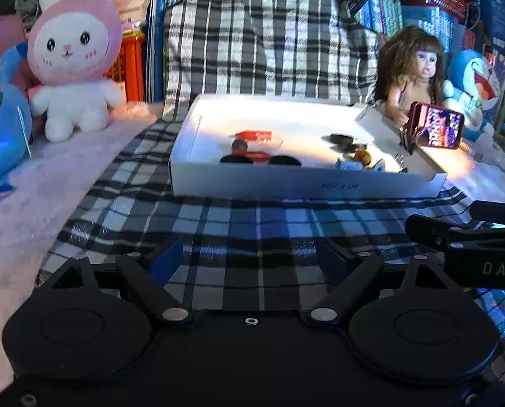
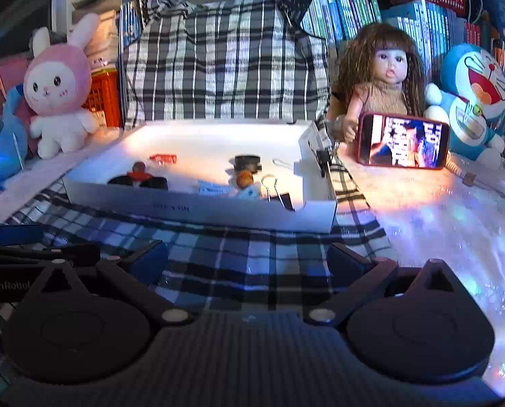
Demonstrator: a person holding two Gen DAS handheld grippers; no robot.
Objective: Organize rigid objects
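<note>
Small rigid objects lie scattered inside a shallow white cardboard box lid that rests on a black, white and blue plaid cloth: a flat red packet, a round black cap, a small brown-headed figurine just in front of that cap, a red-scarfed figurine near the lid's left front, and a black binder clip with wire handles close against the front wall at the right.

Both tools hang over the plaid cloth, short of the lid and touching none of its contents. The left hand-held gripper has its blue-padded fingers spread wide with nothing between them. The right hand-held gripper is likewise spread apart and empty.

Behind the lid stands a plaid bag. At the left sits a pink and white plush rabbit; at the right a long-haired brown doll sits behind a red-cased phone with a lit screen, beside a blue cat plush.
</note>
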